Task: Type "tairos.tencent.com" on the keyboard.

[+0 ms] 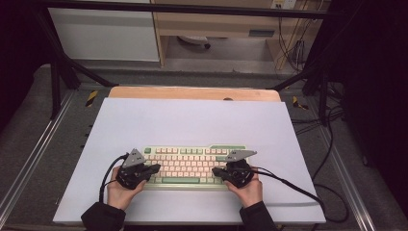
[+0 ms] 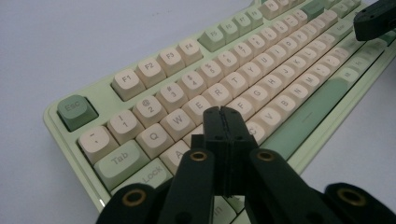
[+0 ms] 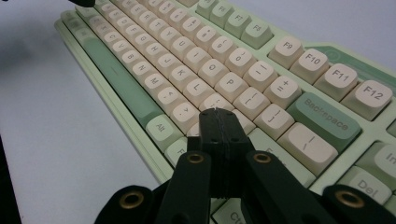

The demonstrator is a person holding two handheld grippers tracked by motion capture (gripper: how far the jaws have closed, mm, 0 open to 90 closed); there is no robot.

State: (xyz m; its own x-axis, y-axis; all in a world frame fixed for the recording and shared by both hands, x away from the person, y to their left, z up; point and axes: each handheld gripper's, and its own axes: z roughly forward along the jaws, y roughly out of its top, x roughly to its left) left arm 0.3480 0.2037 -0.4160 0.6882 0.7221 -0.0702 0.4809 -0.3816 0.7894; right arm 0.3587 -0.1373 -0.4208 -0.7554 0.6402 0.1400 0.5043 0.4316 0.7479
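**A:** Noting position. Keyboard (image 1: pixel 192 166) lies flat on the white surface (image 1: pixel 192 120), near the front edge, square to me. Left gripper (image 1: pixel 155 168) is over its left end, right gripper (image 1: pixel 215 171) over its right end. Both sets of jaws pressed together, nothing between them.

**B:** So you're typing with the tips?

**A:** That's my reading. In the left gripper view the closed tip of the left gripper (image 2: pixel 222 110) sits above the home row, about the D or F cap; I can't tell whether it touches. In the right gripper view the right gripper (image 3: pixel 216 112) hovers near the caps just right of L.

**B:** Advice for the press?

**A:** Keep the jaws shut so the tip stays narrow, come straight down on one cap's middle, lift clear before shifting sideways. Neighbouring caps are close; a slanted approach could catch two.

**B:** Hand pose?

**A:** Both hands low at the front edge, grippers angled forward and down, pointing slightly inward.
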